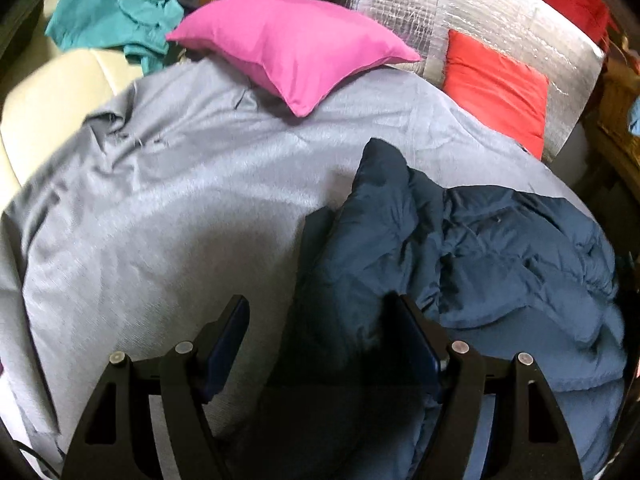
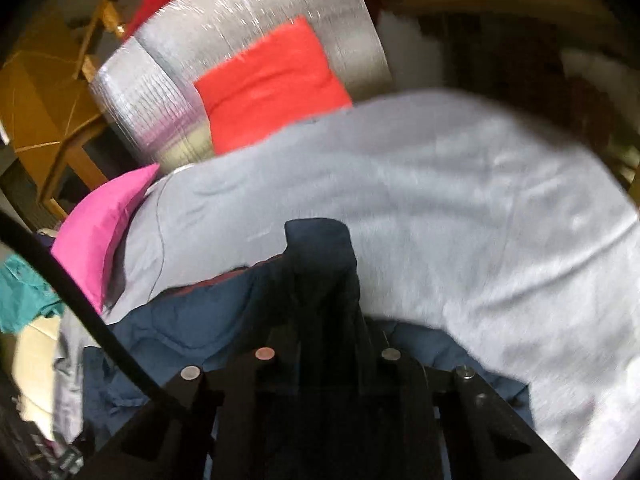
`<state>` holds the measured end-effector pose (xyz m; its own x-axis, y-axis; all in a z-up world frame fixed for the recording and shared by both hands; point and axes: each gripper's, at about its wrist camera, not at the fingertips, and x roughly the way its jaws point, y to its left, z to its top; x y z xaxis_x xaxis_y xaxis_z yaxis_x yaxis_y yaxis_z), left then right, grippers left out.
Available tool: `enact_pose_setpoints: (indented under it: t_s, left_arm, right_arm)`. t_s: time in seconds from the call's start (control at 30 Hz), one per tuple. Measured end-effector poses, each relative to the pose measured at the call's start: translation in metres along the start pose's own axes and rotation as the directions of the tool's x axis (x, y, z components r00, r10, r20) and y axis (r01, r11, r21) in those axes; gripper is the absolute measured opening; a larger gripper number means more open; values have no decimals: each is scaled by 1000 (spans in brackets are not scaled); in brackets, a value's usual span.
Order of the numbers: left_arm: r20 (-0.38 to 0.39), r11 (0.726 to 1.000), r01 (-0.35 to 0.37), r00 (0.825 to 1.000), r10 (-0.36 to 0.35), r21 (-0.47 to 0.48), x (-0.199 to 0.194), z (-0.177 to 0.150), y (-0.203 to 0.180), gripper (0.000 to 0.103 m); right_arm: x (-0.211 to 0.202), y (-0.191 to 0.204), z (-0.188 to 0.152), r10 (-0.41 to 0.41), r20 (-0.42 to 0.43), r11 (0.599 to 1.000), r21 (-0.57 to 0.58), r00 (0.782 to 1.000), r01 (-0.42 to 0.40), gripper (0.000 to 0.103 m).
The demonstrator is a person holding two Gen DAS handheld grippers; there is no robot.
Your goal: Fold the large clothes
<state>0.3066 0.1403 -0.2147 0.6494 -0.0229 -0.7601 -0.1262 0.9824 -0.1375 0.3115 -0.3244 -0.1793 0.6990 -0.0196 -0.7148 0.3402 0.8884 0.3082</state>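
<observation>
Teal garment [image 1: 108, 16]: I see it crumpled at the far left, on a cream cushion [image 1: 48, 112].
Grey sheet [image 1: 168, 208]: spread over the bed, wrinkled, filling most of both views.
Pink pillow [image 1: 292, 44]: lying on the sheet's far edge, left of centre.
Left tool [image 1: 320, 344]: I read its jaws as standing apart, nothing pinched; dark fabric lies between and below them, and the right finger [image 1: 416, 336] is close against the jacket's edge.
Navy jacket [image 1: 480, 248]: puffy, bunched on the near right part of the sheet, one fold standing up towards the far side.
Silver foil mat [image 1: 500, 20]: propped at the far right, behind the bed.
Red cushion [image 1: 496, 88]: leaning on the foil mat.
Right tool [image 2: 324, 332]: jaws drawn close on a raised fold of the navy jacket; the cloth stands up between the fingers.
</observation>
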Motion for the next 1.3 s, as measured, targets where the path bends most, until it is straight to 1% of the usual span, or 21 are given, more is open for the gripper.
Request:
enact_pose_setpoints:
  t_s: [0.07,0.13,0.2,0.27,0.3,0.33,0.37,0.4,0.47,0.57,0.63,0.7,0.73,0.87,1.0,1.03,1.07,1.13,1.17,1.23,1.3]
  left_arm:
    - [15,1000,-9,1000,8,20,-2,0,-3,75]
    - [35,999,-16,999,15,43,-6,-1,-6,75]
    - [52,998,-32,998,29,61,-10,-1,-7,75]
    - [65,996,-55,997,50,74,-12,0,-7,75]
    - [69,996,-59,996,54,73,-14,0,-7,75]
    - [76,996,-58,996,53,68,-16,0,-5,75]
    - [83,997,-56,995,51,58,-19,1,-3,75]
    - [88,997,-56,995,51,53,-20,2,-2,75]
    - [109,997,-62,992,56,49,-26,3,-1,75]
    - [132,996,-73,989,66,49,-32,3,1,75]
    - [137,997,-69,989,62,45,-35,3,1,75]
    - [142,997,-70,988,63,43,-37,3,1,75]
    - [145,997,-70,987,63,43,-38,4,1,75]
    - [154,997,-72,986,65,40,-41,4,1,75]
    - [150,996,-80,986,73,41,-41,1,1,75]
    - [145,996,-78,987,71,42,-41,1,1,75]
    - [130,996,-72,989,65,44,-38,0,1,76]
    - [79,998,-52,996,48,44,-30,0,2,78]
    - [34,999,-38,999,37,32,-23,0,4,78]
    - [-31,1000,-9,999,9,-1,-12,-1,9,78]
    - [-58,999,23,998,-26,-47,-8,0,17,78]
  right_arm:
    - [27,-11,-6,-28,-59,999,21,998,29,20]
    - [47,-21,-5,-1,-114,998,69,993,9,24]
    - [43,-27,-1,18,-102,995,102,995,-8,26]
    - [34,-26,0,32,-91,992,122,995,-21,31]
    - [32,-25,0,43,-92,991,128,995,-31,40]
    - [27,-25,1,52,-92,990,137,994,-39,56]
    - [18,-25,1,47,-79,989,146,996,-35,65]
    - [5,-25,0,47,-42,989,144,998,-41,70]
    - [-19,-22,-2,45,12,994,102,999,-46,70]
    - [-49,-16,-10,48,47,998,29,998,-50,70]
    - [-64,-13,-14,60,43,998,-11,997,-59,64]
    - [-76,-8,-23,63,29,997,-53,998,-61,57]
    - [-80,-6,-27,64,25,995,-72,998,-62,55]
    - [-92,-1,-53,59,-5,991,-116,998,-59,55]
    - [-63,-2,-71,23,-119,993,-114,993,-37,55]
    - [-42,-4,-76,2,-182,994,-109,983,-22,56]
    - [-30,-6,-78,0,-204,995,-101,979,-21,56]
    - [-28,-5,-76,8,-191,995,-95,982,-27,58]
    - [-29,-6,-73,18,-196,996,-82,980,-35,58]
    - [-32,-13,-72,50,-195,998,-39,980,-59,58]
    - [-39,-23,-68,92,-193,996,2,977,-94,56]
